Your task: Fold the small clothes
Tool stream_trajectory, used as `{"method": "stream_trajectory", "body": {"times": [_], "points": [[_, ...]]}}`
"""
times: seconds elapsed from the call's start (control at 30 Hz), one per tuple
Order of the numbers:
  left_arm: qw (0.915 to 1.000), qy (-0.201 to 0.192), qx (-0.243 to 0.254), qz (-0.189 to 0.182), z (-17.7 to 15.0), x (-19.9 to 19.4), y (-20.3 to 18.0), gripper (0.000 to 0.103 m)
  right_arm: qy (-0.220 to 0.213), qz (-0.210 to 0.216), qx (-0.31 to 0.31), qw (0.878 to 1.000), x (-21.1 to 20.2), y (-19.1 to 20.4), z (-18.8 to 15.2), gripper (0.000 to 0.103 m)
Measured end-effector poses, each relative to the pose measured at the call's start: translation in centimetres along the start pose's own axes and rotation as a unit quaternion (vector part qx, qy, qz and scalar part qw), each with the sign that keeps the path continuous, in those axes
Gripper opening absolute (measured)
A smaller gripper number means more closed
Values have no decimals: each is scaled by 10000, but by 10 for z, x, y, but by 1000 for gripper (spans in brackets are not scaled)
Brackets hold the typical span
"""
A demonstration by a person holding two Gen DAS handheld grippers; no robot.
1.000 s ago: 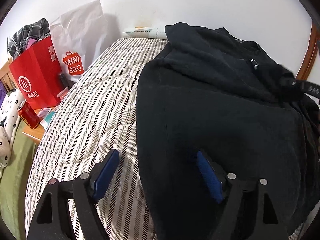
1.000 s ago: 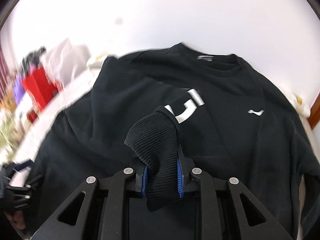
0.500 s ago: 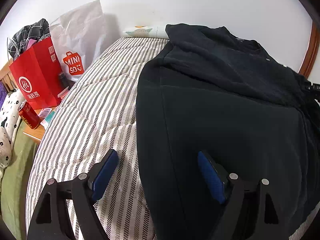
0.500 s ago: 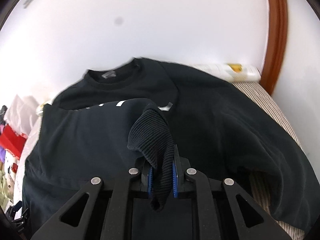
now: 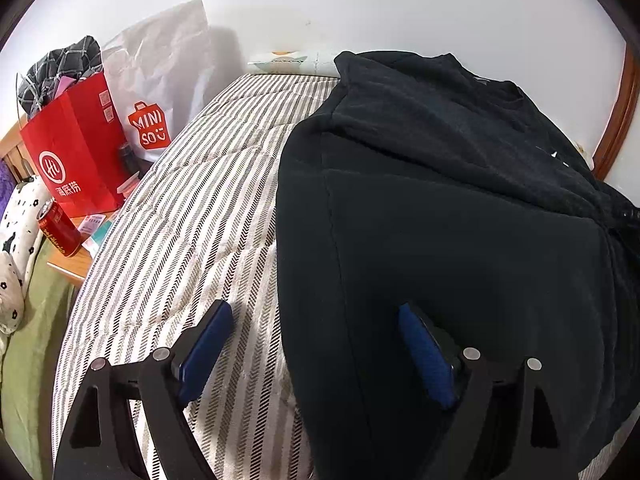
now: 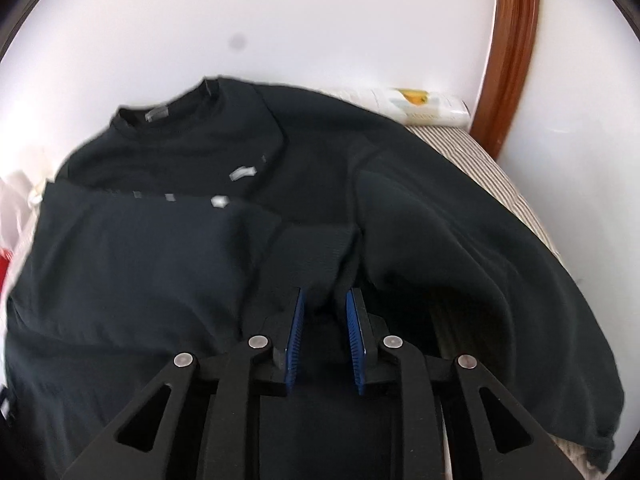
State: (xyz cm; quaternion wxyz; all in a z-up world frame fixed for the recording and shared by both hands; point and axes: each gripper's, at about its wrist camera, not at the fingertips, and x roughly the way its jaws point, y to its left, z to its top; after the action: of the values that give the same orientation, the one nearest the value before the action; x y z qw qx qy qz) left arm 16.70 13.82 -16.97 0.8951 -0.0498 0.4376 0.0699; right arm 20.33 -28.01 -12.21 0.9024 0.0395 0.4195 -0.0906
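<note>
A black sweatshirt (image 5: 460,240) lies spread on the striped bed, with its left sleeve folded across the chest. It also shows in the right wrist view (image 6: 200,248), collar at the far side. My left gripper (image 5: 316,344) is open and empty, straddling the sweatshirt's left edge low over the bed. My right gripper (image 6: 323,332) is partly open over the middle of the sweatshirt, with the ribbed cuff (image 6: 316,256) lying loose just ahead of its pads (image 6: 296,340).
The striped mattress (image 5: 180,240) runs left of the garment. Beside the bed stand a red paper bag (image 5: 76,160), a white Miniso bag (image 5: 160,92) and a red can (image 5: 60,232). A white pack (image 6: 424,108) and a brown frame (image 6: 508,48) are at the wall.
My right gripper carried the cuff across the sweatshirt, then opened and let it go onto the garment. The left gripper has stayed put and open.
</note>
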Motion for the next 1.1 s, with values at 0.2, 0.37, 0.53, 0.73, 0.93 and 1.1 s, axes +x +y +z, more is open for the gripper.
{"method": "stream_trajectory", "body": {"times": [0.2, 0.37, 0.53, 0.73, 0.93, 1.1], "points": [[9997, 165, -6, -153, -10, -13, 8, 85, -39, -350, -119, 9993, -34, -26, -33, 40], [9992, 166, 128, -352, -28, -27, 6, 83, -59, -232, -187, 9995, -69, -42, -78, 58], [9986, 117, 237, -453, -42, -42, 2, 78, 61, -189, -265, 9995, -86, -49, -129, 60], [9985, 81, 317, -441, -55, -55, -1, 56, 92, 268, 143, 9995, -96, -61, -168, 60], [9978, 101, 200, -628, -60, -61, -5, 20, 58, 409, -11, 9991, -95, -45, -188, 52], [9978, 126, 29, -646, -63, -65, 2, 10, -82, 561, -218, 9982, -104, -39, -192, 11]]}}
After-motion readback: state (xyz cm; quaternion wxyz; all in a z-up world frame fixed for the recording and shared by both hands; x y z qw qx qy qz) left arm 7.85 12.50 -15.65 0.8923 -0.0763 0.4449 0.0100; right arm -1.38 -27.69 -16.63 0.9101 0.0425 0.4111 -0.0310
